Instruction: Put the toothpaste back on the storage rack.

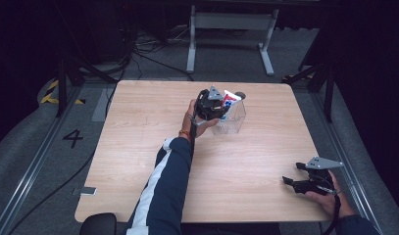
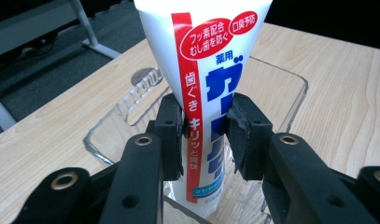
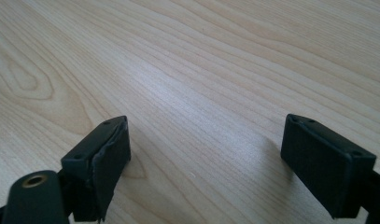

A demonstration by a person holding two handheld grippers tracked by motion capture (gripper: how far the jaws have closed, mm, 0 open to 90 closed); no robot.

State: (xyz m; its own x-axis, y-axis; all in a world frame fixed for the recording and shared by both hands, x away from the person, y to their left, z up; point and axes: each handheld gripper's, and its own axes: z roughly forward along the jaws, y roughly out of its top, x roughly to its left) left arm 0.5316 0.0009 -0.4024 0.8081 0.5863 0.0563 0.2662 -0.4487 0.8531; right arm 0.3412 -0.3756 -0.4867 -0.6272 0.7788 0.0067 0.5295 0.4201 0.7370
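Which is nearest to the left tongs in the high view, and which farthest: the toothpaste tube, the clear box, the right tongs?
1. Toothpaste tube: gripped between the left tongs, standing in the box.
2. Clear box: right beside and under the tongs, mid-table towards the far edge.
3. Right tongs: far off, near the table's near right corner, open over bare wood.

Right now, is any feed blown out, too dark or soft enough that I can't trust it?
High view: table evenly lit, surroundings very dark. Left gripper view: the toothpaste tube in the left claw is overexposed at its top, print sharp, clear bin readable. Right gripper view: a mild sheen on the wood between the open right claw.
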